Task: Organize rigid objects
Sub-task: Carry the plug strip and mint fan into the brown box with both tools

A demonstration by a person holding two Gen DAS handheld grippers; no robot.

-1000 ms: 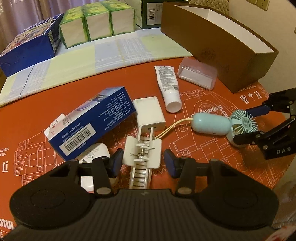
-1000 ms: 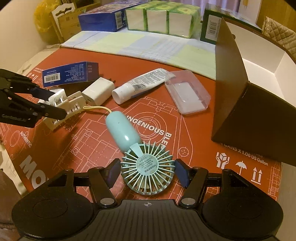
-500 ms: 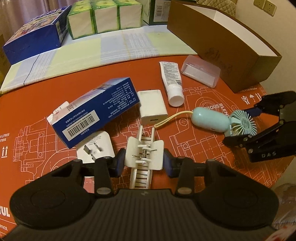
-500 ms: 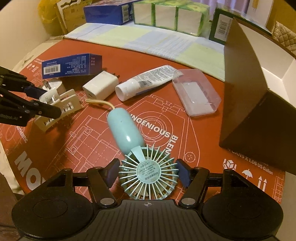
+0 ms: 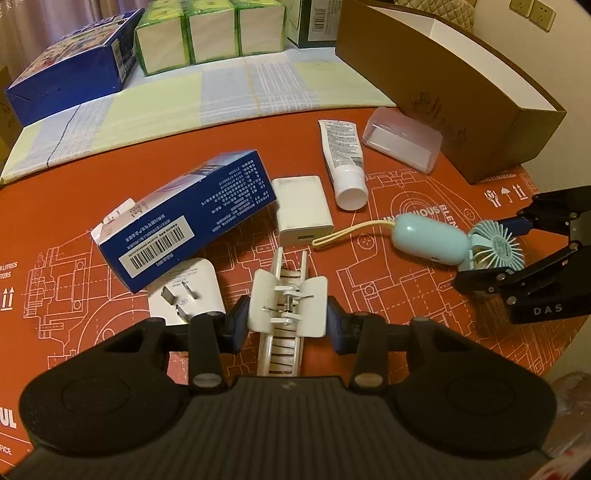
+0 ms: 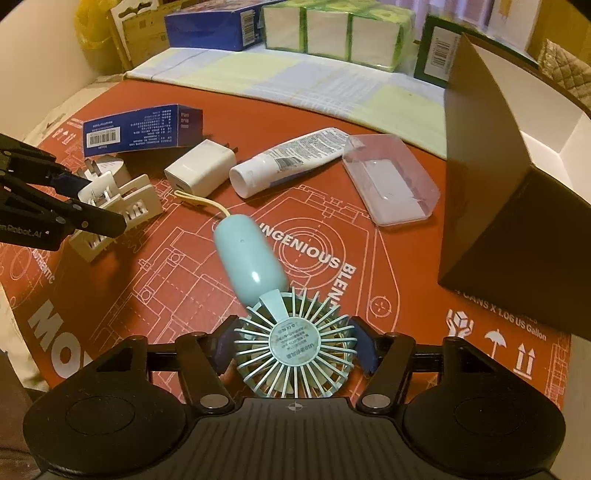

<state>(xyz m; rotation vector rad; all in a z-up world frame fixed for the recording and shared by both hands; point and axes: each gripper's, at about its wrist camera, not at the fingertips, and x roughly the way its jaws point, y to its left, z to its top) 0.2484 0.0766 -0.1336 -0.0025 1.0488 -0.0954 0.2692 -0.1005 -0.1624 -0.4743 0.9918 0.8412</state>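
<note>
A white hair claw clip [image 5: 287,314] sits crosswise between the pads of my left gripper [image 5: 287,325], which is shut on its wings. In the right wrist view the left gripper [image 6: 92,203] holds the hair clip [image 6: 122,206] just off the red mat. My right gripper [image 6: 293,347] has the round head of a mint hand fan [image 6: 291,350] between its jaws, which are closing tight on it. The fan's handle [image 6: 247,254] points away over the mat. In the left wrist view the right gripper [image 5: 489,254] clasps the fan [image 5: 424,236] at the right edge.
On the mat lie a blue carton [image 5: 184,221], a white charger [image 5: 301,210], a white plug adapter [image 5: 188,291], a white tube [image 5: 341,162] and a clear plastic case [image 5: 402,140]. A tall brown box [image 5: 443,92] stands open at the right. Tissue packs [image 5: 210,33] line the back.
The left jaws have narrowed onto the hair clip and drawn it back from the white charger. The fan stays between the right jaws and has hardly shifted.
</note>
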